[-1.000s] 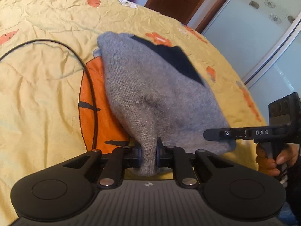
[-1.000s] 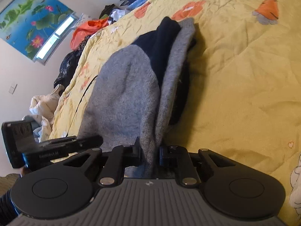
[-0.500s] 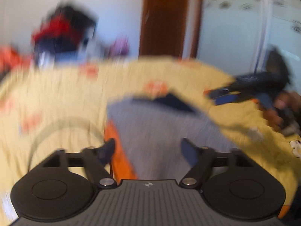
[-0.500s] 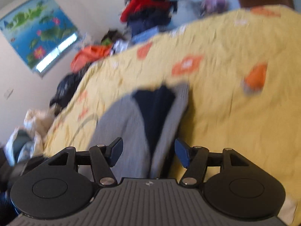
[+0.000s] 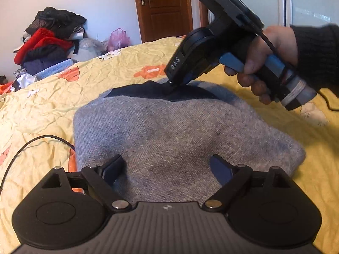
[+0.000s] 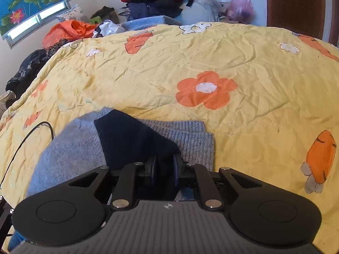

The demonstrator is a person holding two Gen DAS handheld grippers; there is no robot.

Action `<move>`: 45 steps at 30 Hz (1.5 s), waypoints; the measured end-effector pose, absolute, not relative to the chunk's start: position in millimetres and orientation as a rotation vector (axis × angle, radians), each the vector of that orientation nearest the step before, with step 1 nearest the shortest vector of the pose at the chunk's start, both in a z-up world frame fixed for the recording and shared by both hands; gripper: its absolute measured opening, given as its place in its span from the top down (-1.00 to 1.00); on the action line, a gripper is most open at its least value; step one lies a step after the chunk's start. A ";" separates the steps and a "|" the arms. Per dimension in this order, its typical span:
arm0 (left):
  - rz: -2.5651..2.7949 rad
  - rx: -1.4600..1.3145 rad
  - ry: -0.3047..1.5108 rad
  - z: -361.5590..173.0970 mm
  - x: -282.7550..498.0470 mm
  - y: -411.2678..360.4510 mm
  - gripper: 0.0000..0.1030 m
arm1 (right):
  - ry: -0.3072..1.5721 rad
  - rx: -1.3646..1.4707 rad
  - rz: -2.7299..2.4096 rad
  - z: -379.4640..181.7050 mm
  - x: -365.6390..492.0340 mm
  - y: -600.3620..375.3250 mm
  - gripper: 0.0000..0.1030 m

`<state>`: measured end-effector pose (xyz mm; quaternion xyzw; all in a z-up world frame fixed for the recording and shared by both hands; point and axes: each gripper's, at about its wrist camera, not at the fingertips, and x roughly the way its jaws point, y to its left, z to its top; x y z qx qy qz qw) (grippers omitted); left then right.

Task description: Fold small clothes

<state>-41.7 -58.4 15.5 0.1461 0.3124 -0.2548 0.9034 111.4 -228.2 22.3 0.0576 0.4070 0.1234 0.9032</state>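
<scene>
A grey knit garment (image 5: pixel 169 137) lies folded on the yellow flowered bedspread (image 5: pixel 42 105), with a navy part (image 5: pixel 137 92) showing at its far end. My left gripper (image 5: pixel 167 169) hovers over the near edge; its jaws are opening wide and the pads touch nothing. My right gripper (image 5: pixel 169 85), held by a hand (image 5: pixel 271 48), reaches in from the right and pinches the navy part. In the right wrist view that gripper (image 6: pixel 164 170) is shut on the navy fabric (image 6: pixel 131 137), and the grey knit (image 6: pixel 70 148) spreads to its left.
A black cable (image 5: pixel 31 146) loops on the bedspread left of the garment. Piled clothes (image 5: pixel 48 40) and bags stand beyond the bed's far edge, near a brown door (image 5: pixel 163 8). Open bedspread (image 6: pixel 211 53) stretches past the garment.
Both grippers let go of the garment's near edge. The left one opened wide and turned. The right one opened, moved to the far end and shut on the navy part.
</scene>
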 end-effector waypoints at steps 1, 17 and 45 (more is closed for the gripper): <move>-0.515 0.288 0.635 20.2 -46.2 -54.6 -0.74 | 0.824 0.118 0.243 25.9 104.8 -230.3 0.66; -0.093 0.075 0.636 38.9 -143.1 52.5 -0.80 | 0.773 0.200 0.022 15.9 -136.9 -244.6 -0.82; -0.120 0.048 0.865 0.8 -136.8 -3.4 -1.00 | 0.895 0.066 -0.138 2.3 -116.3 -152.0 -1.00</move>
